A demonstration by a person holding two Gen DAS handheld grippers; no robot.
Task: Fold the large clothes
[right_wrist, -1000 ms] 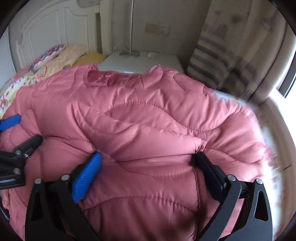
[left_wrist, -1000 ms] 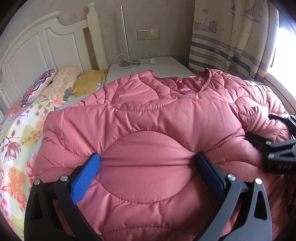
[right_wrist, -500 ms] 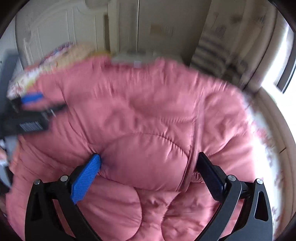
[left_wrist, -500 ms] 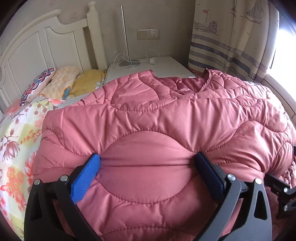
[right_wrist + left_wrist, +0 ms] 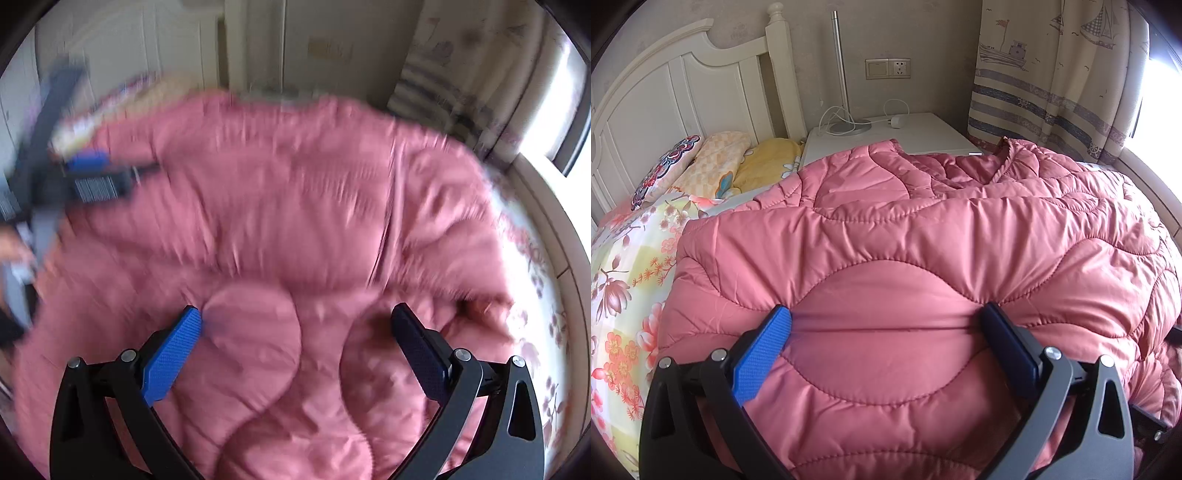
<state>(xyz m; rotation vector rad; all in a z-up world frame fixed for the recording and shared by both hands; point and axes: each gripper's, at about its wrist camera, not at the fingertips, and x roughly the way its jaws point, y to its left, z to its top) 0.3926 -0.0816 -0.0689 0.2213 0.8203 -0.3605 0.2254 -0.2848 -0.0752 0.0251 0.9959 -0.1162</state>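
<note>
A large pink quilted jacket (image 5: 923, 240) lies spread over the bed, its collar (image 5: 1004, 162) at the far side towards the nightstand. My left gripper (image 5: 886, 314) is open, its blue-padded fingers (image 5: 764, 354) set wide against the jacket's near panel. The right wrist view is motion-blurred. It shows the same jacket (image 5: 295, 206) from above. There my right gripper (image 5: 295, 314) is open over a rounded fold of the jacket, with nothing clamped. The left gripper (image 5: 92, 173) shows as a blur at the jacket's left edge.
A white headboard (image 5: 683, 85) and pillows (image 5: 716, 166) stand at the back left. A floral bedsheet (image 5: 624, 295) lies to the left. A white nightstand (image 5: 923, 129) carries a lamp base and a charger cable. A striped curtain (image 5: 1052, 92) and a bright window are on the right.
My right gripper has swung back and up over the jacket and slid out of the left wrist view at the lower right. The left gripper has stayed put.
</note>
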